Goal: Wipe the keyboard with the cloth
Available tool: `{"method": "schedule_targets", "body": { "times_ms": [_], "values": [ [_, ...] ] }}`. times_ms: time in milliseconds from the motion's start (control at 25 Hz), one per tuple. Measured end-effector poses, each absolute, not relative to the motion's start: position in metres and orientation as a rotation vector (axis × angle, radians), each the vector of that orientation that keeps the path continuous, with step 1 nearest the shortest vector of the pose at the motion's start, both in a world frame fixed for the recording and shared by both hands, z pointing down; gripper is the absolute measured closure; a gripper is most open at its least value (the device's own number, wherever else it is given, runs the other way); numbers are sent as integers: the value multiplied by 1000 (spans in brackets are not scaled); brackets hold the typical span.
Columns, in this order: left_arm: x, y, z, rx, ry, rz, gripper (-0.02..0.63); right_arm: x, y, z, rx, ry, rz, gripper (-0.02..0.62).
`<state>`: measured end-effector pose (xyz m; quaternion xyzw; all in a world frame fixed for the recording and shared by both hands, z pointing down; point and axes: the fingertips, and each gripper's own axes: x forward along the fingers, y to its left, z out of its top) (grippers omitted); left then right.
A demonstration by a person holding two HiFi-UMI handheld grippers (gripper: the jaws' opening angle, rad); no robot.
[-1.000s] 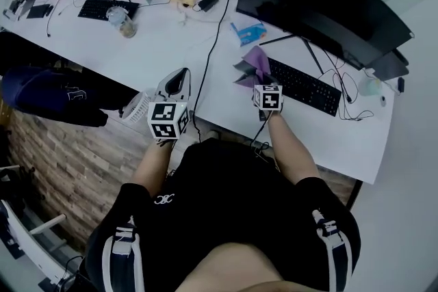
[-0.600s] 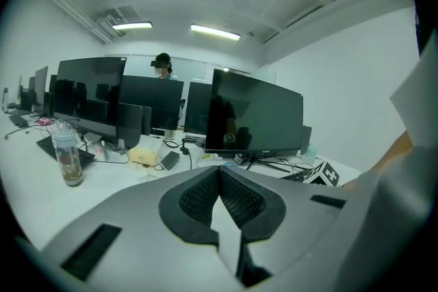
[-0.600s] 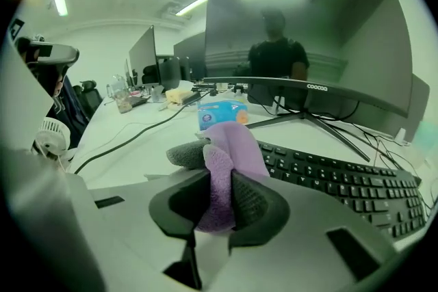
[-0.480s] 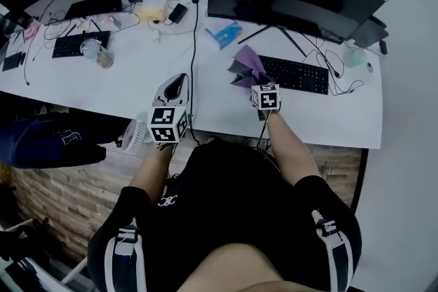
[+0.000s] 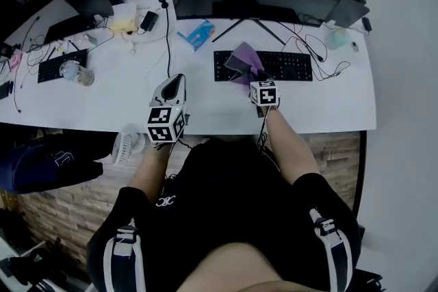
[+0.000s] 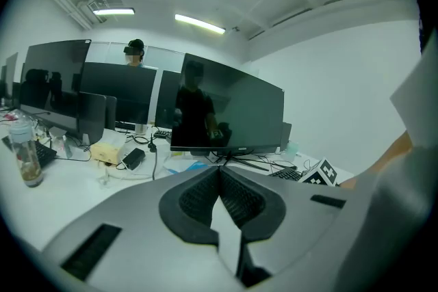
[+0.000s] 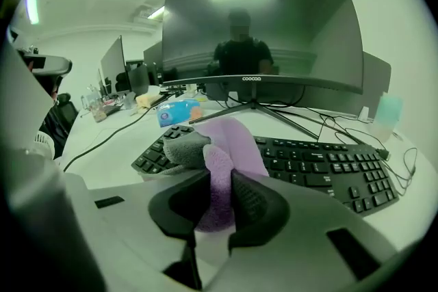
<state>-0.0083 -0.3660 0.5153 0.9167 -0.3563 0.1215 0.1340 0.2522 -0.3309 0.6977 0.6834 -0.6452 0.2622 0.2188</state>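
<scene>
The right gripper (image 7: 219, 198) has its jaws closed on the purple cloth (image 7: 229, 147), which bunches up between the pads and spills forward from the fingertips onto the left end of the black keyboard (image 7: 328, 164); a grey fold of the cloth lies just left of the fingertips, touching the keys; the rest of the keyboard stretches away ahead and to the right of those fingers, uncovered; beyond it stand the splayed legs of the dark monitor (image 7: 260, 31), so the room ahead ends there; a blue packet (image 7: 176, 111) lies ahead and to the left of the fingertips, apart from the keyboard; a pale green cup (image 7: 387, 109) stands far to the right past the keyboard's end, among thin cables, and its contents cannot be seen. In the head view the white desk (image 5: 205, 102) shows a bare strip between the keyboard and its near edge, and the right gripper (image 5: 259, 77) reaches in over that strip; the desk's right edge is well to the right of the fingers. The left gripper (image 6: 219, 178) has its jaws brought together with the tips meeting and nothing between them; it is held over the near part of the desk, well left of the cloth, with open white surface ahead of its fingers and a black cable (image 5: 166, 31) running toward them; far to their left stands a clear bottle (image 6: 26, 157) with something dark in its lower part, beside a second keyboard (image 5: 53, 65).
</scene>
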Motion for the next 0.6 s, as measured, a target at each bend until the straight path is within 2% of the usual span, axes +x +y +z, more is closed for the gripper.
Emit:
{"method": "schedule_targets", "body": {
  "times_ms": [600],
  "values": [
    [145, -322, 509, 2703, -1035, 418, 592, 391, -284, 695, 1932, -1849, 777, 501]
  ]
}}
